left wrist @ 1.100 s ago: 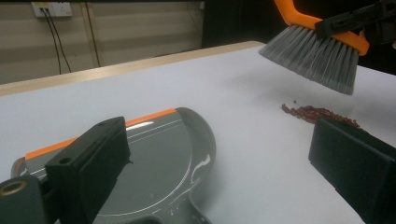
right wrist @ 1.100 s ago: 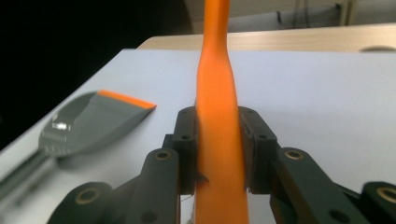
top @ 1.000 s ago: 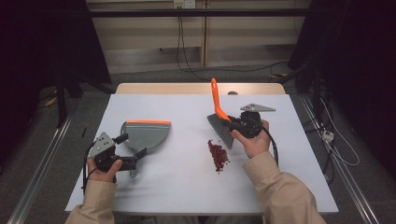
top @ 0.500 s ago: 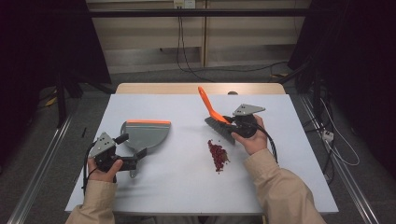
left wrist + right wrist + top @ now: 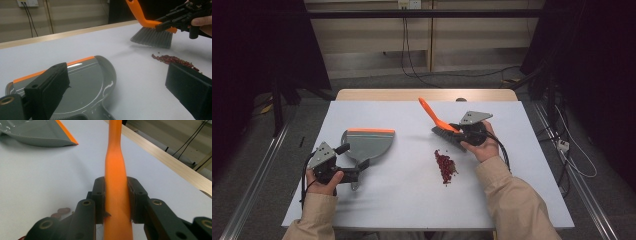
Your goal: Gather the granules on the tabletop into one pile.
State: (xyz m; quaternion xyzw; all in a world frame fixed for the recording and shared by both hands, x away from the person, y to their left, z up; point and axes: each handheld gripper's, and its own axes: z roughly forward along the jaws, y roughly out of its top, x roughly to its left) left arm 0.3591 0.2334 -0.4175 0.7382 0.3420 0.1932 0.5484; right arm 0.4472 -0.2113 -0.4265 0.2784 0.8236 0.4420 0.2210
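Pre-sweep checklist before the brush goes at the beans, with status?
1. Right gripper shut on the brush handle, jaws on both sides: ok.
2. Bristles on the far side of the bean pile, just off the table: ok.
3. Beans gathered in one pile, a few strays at its far end: ok.
4. Dustpan flat on the table: ok.
5. Dustpan's orange lip facing the beans: not ok, it faces the far edge and the pan sits well left of the pile.
6. Left gripper holding the dustpan handle: not ok in its own view, jaws stand wide apart over the pan.
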